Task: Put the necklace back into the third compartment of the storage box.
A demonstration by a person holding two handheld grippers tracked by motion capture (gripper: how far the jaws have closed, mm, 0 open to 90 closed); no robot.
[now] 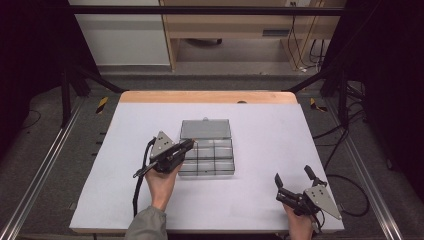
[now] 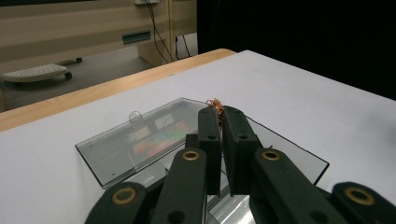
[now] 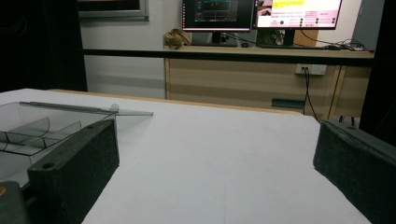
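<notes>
A clear plastic compartment box point(image 1: 207, 159) lies mid-table with its lid point(image 1: 205, 129) folded flat behind it. My left gripper point(image 1: 190, 144) reaches over the box's left side from the near left. In the left gripper view its jaws point(image 2: 221, 114) are shut on a small tangle of copper-coloured wire point(image 2: 215, 103) at the tips, above the open lid point(image 2: 135, 140). My right gripper point(image 1: 293, 175) rests near the front right corner of the table, open, with nothing between its jaws point(image 3: 215, 135). The box point(image 3: 37, 130) lies off to its left.
The white table top point(image 1: 270, 130) has a wooden strip point(image 1: 207, 97) along its far edge. Black frame posts stand at both far corners. A wooden cabinet point(image 3: 243, 84) with monitors point(image 3: 261, 11) stands beyond the table.
</notes>
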